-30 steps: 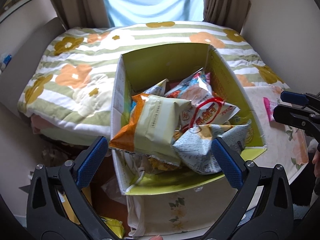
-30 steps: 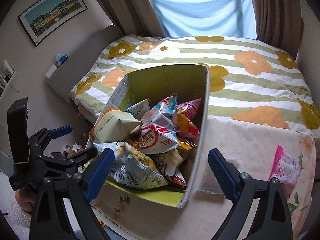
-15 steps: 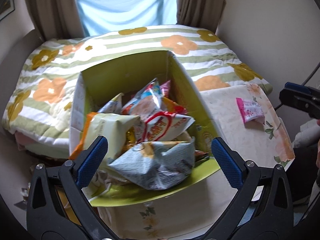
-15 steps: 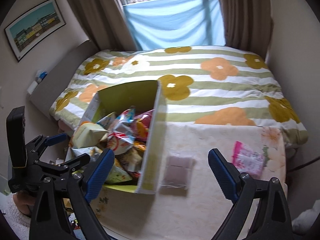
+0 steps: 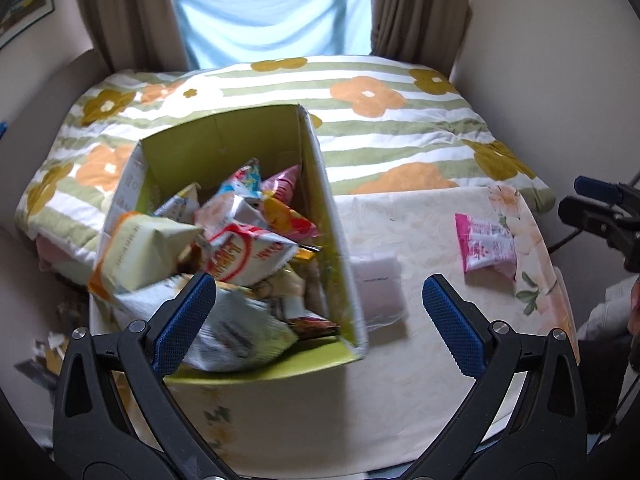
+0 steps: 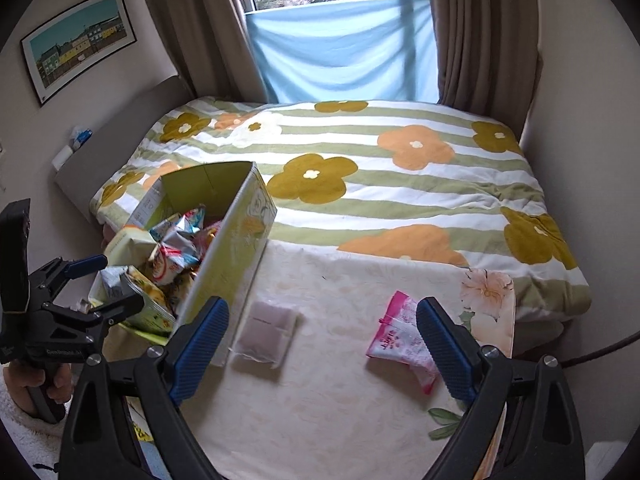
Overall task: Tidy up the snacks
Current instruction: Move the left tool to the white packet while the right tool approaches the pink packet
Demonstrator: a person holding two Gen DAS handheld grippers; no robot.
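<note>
Both grippers are seen with jaws spread wide and nothing between the blue pads: left gripper (image 5: pixel 319 316), right gripper (image 6: pixel 322 338). Each is also caught in the other's view, at the frame edge.

Bed (image 6: pixel 400 184): striped cover with orange and mustard flowers, shown in both views beyond the table.

Curtains and blue sheet (image 6: pixel 340 52) at the window: shown in both views; the greenery above the sheet is shown by the right wrist view only.

Framed picture (image 6: pixel 78 44) of coloured houses: shown whole in the right wrist view only.

Table (image 6: pixel 340 400), under a pale floral cloth: shown in both views.

Cardboard box (image 5: pixel 332 232), green inside, at the table's left side: its contents are laid open chiefly to the left wrist view, which shows snack bags (image 5: pixel 236 252) heaped to the rim.

Pale flat packet (image 6: pixel 266 330): lies on the cloth just beside the box wall.

Pink snack packet (image 6: pixel 394 340): lies on the cloth, well apart from the box; in the right wrist view it is partly hidden by the right-hand finger.

Hand (image 6: pixel 38 386) gripping the left tool's handle: shown by the right wrist view only.
</note>
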